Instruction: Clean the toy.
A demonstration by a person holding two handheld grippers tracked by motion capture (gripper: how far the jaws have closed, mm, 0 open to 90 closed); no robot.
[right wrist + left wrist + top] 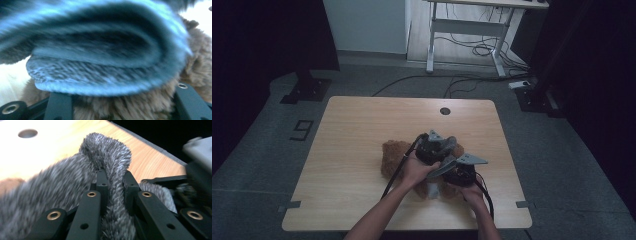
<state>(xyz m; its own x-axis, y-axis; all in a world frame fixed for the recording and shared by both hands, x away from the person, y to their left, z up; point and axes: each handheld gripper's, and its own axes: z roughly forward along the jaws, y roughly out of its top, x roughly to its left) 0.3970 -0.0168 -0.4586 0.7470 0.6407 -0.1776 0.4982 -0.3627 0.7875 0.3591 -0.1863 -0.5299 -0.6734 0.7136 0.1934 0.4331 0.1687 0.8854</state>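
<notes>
Centrally, grey fuzzy cloth (105, 152) lies far from table (362, 125) edges.

Your left gripper (114, 185) has its two black jaws clamped on a fold of fuzzy grey plush fabric (110, 157), which rises in a rounded hump just above the jaw tips and runs down between them. More of the same grey pile spreads blurred to your left. Behind it lies the light wooden tabletop (155, 157) with its round cable hole (27, 133). At the right edge, a blurred dark grey gripper body (198, 167) sits close by.
</notes>
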